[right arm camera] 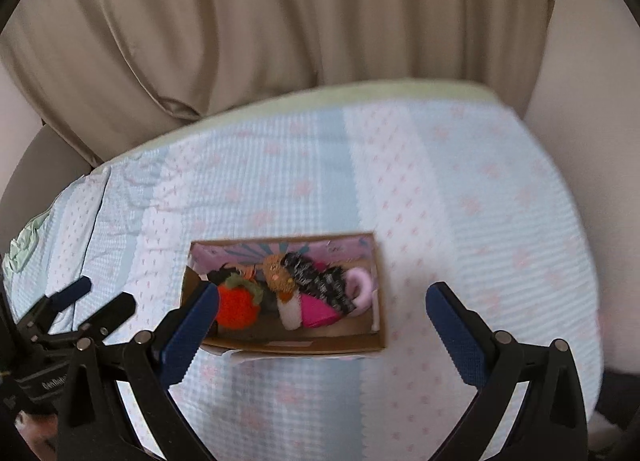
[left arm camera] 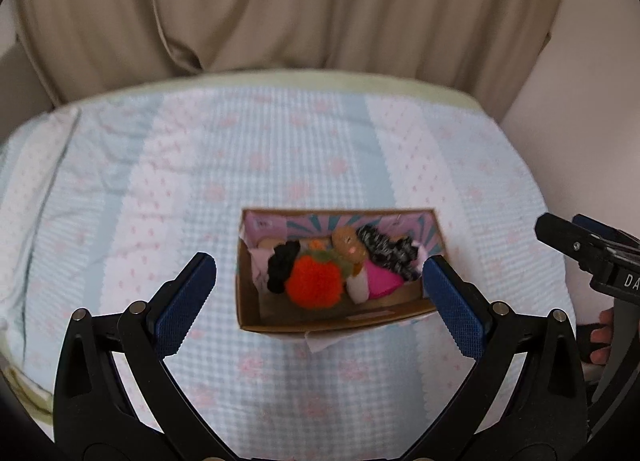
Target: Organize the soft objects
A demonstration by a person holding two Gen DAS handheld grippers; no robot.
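- Several soft toys lie packed together inside an open cardboard box (left arm camera: 280,317), which sits on the quilt near the middle of the bed.
- One orange knitted pumpkin (left arm camera: 315,280) with a green top fills the front-left part of the box; a black fuzzy piece (left arm camera: 281,261) lies touching its left side.
- Behind the pumpkin rests a small brown doll head (left arm camera: 347,242) with a pink cheek mark, and a black-and-white yarn piece (left arm camera: 387,251) stretches from it toward the right wall of the box.
- Just in front of that yarn sit a white soft piece (left arm camera: 359,287) and a bright pink one (left arm camera: 382,281), side by side and touching.
- From the right wrist view a pale pink ring-shaped piece (right arm camera: 362,290) shows at the right end of the box, beside the yarn.
- Both inner walls at the back carry a pink and teal printed lining (left arm camera: 308,221).
- Left gripper (left arm camera: 320,291) hangs above the box with its blue-padded fingers spread wide, one on either side of the box, holding nothing.
- Right gripper (right arm camera: 322,317) is likewise spread wide and empty; its left finger overlaps the box's left end in view, its right finger is over bare quilt.
- Underneath everything lies a quilt (left arm camera: 160,181) in pale blue and white stripes with small pink motifs.
- Beige curtain (left arm camera: 300,1) hangs in folds behind the bed.
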